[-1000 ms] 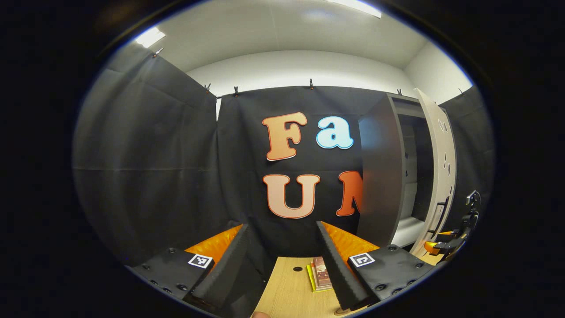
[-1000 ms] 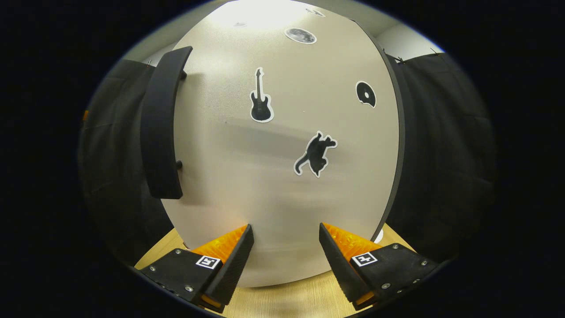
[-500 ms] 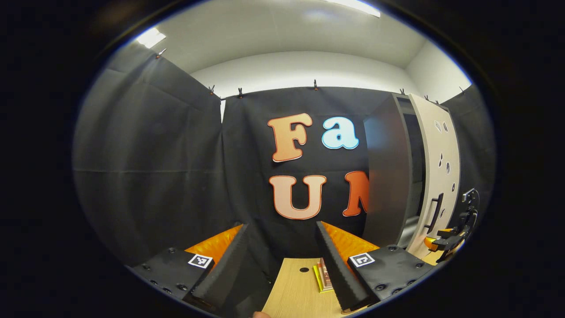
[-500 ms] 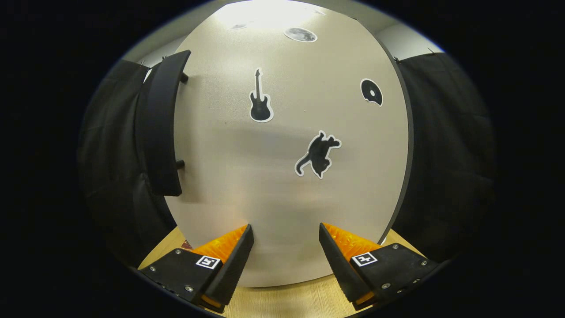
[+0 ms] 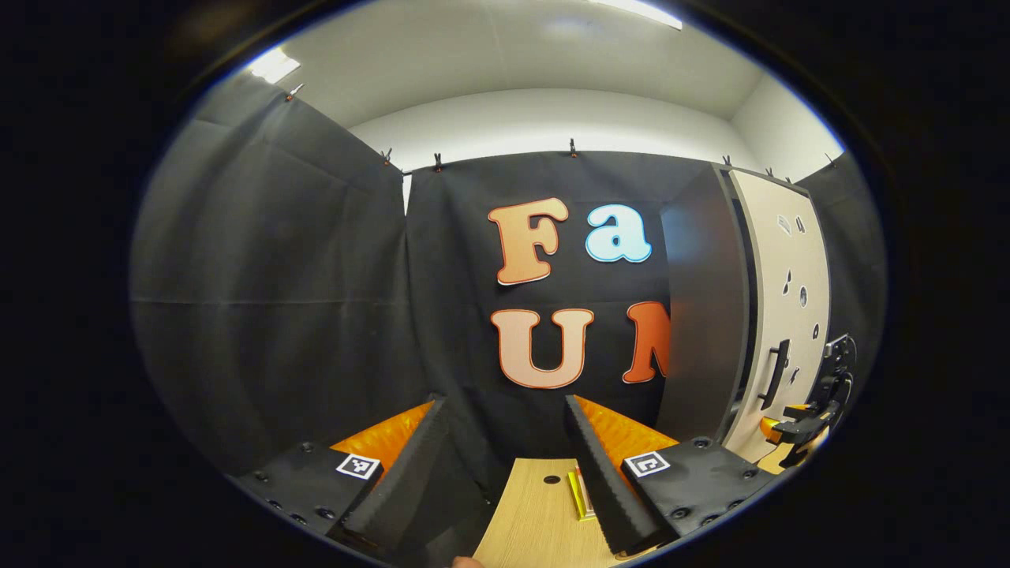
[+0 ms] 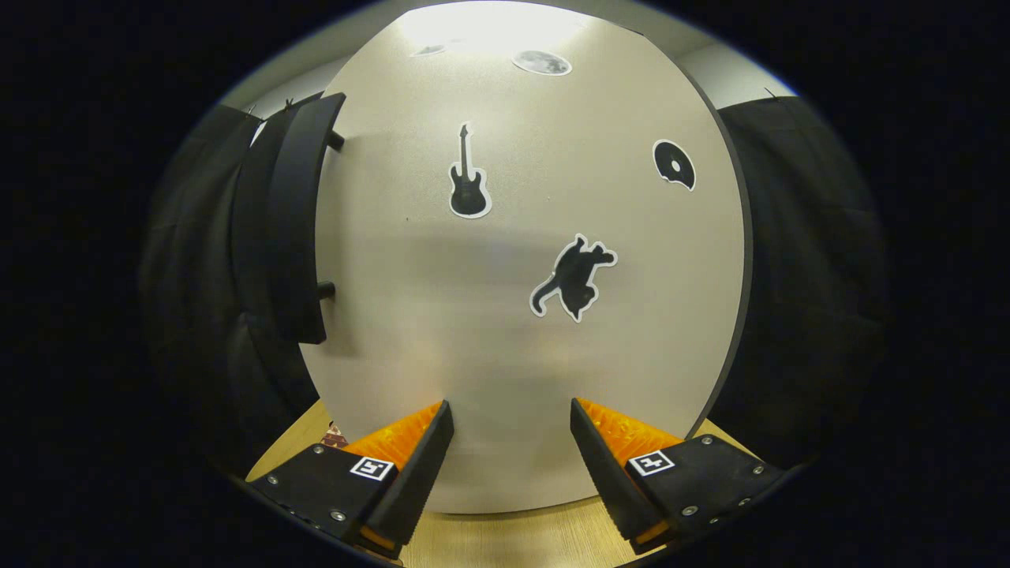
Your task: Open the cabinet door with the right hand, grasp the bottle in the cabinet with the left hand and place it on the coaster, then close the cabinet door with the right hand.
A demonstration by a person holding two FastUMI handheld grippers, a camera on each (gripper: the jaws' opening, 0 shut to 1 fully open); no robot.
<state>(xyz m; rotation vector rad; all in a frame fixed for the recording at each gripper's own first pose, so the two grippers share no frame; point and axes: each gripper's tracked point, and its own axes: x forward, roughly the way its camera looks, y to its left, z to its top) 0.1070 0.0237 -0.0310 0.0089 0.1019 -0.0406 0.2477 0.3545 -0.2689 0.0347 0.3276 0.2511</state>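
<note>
The beige cabinet door [image 6: 513, 315] with black stickers stands right in front of my right gripper [image 6: 509, 426], which is open with both fingertips against or just short of the door face. Its black bar handle [image 6: 296, 229] runs upright at the left. In the left gripper view the dark grey cabinet [image 5: 702, 315] stands at the right, its door [image 5: 781, 260] nearly flush with it and the handle [image 5: 777, 371] showing. The right gripper [image 5: 797, 430] sits low beside that door. My left gripper [image 5: 505, 426] is open and holds nothing, raised over the wooden table [image 5: 536, 521].
A small stack of books [image 5: 581, 493] with a yellow cover lies on the table past my left gripper, beside a round hole [image 5: 551, 479] in the tabletop. A bit of a patterned object [image 6: 334, 435] peeks out at the door's lower left in the right gripper view.
The cabinet door has swung from wide open to nearly shut, pushed by the right gripper. The cabinet's inside is no longer visible. The left gripper view has drifted slightly leftward.
</note>
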